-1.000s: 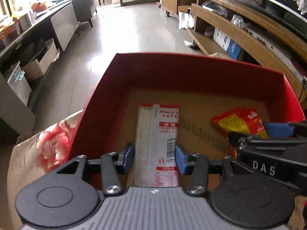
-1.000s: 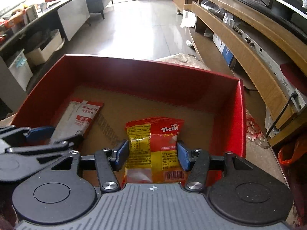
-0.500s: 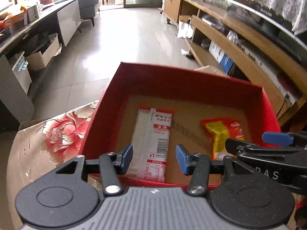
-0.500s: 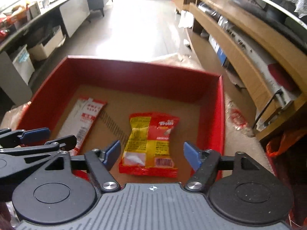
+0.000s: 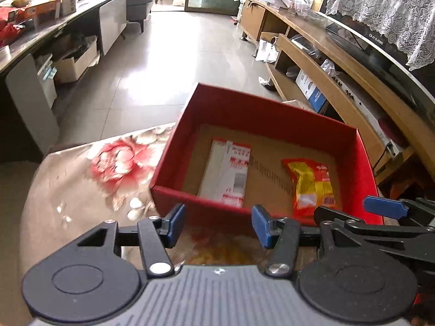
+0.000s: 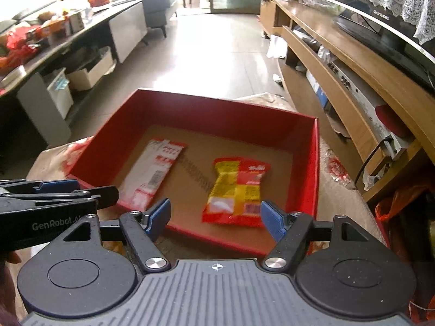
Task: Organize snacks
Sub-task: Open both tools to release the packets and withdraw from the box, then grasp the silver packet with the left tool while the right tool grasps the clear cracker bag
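A red box (image 5: 239, 108) (image 6: 217, 108) with a brown cardboard floor sits on the flowered tablecloth. Inside lie a white and red flat packet (image 5: 227, 176) (image 6: 155, 174) on the left and a red and yellow Trolli bag (image 5: 312, 184) (image 6: 236, 190) on the right. My left gripper (image 5: 217, 224) is open and empty, just in front of the box's near wall. My right gripper (image 6: 214, 216) is open and empty, above the near wall, with the Trolli bag seen between its fingers. Each gripper shows at the edge of the other's view.
The flowered tablecloth (image 5: 81, 190) covers the table left of the box. A long wooden shelf unit (image 5: 339, 76) (image 6: 353, 81) runs along the right. A dark counter with clutter (image 6: 40, 40) stands at the left. Tiled floor lies beyond the table.
Both grippers opened, let go of the packet and the Trolli bag inside the box, and pulled back and up. The two snacks now lie on the box floor.
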Motion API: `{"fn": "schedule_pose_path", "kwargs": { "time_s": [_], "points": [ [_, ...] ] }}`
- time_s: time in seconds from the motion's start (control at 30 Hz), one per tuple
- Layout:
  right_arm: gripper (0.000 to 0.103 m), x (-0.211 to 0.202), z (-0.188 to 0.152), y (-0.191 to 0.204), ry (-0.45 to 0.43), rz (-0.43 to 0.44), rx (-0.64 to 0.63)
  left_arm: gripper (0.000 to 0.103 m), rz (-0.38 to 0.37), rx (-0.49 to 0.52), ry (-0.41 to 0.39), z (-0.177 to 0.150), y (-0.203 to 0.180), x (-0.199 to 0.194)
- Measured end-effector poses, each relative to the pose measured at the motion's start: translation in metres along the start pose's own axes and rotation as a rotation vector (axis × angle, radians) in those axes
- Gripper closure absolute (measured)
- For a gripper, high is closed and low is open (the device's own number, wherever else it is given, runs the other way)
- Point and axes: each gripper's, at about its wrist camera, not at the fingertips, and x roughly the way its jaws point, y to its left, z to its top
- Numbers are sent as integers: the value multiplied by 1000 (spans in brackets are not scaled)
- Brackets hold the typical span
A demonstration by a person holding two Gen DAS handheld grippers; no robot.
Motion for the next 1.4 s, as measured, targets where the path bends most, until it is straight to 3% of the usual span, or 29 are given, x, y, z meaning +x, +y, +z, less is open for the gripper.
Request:
{"fn": "schedule_pose_path", "kwargs": {
  "time_s": [0.47, 0.67, 1.0, 1.4],
  "points": [
    [23, 0, -24, 46, 91, 109, -65, 49, -4, -98, 53, -41, 57, -30],
    [16, 16, -30, 69, 153, 139, -133, 47, -22, -138, 81, -54, 79, -35],
    [12, 44, -35, 98, 218, 165, -204, 44, -14, -209, 100, -55, 104, -31],
    [7, 58, -32, 100, 243, 155, -212, 41, -3, -253, 121, -57, 116, -25]
  ]
}}
